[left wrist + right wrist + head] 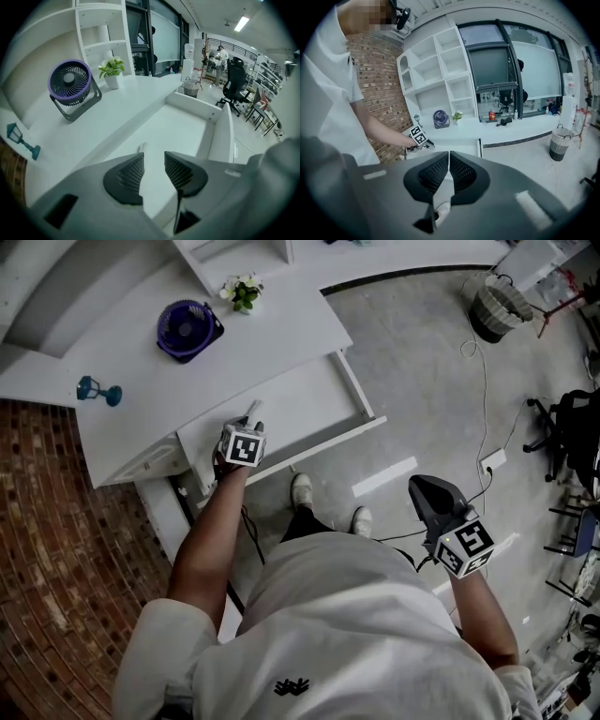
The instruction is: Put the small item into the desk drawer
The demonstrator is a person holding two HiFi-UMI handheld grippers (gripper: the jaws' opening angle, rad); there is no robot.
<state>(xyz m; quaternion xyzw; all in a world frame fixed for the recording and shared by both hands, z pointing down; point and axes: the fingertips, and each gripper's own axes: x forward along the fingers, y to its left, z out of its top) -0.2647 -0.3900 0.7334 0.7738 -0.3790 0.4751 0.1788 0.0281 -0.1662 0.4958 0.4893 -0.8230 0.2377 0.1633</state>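
The white desk's drawer stands pulled out, its floor bare. My left gripper hovers over the drawer's near left corner. Its jaws are open, with only the drawer floor showing between them. A small white cylindrical item lies on the drawer floor by the left wall, just past the left jaw's tip. My right gripper hangs off to the right over the floor, away from the desk. Its jaws are shut and hold nothing.
On the desk stand a purple fan, a small potted plant and a blue lamp figure. My shoes are below the drawer front. A basket, a floor cable and an office chair are at the right.
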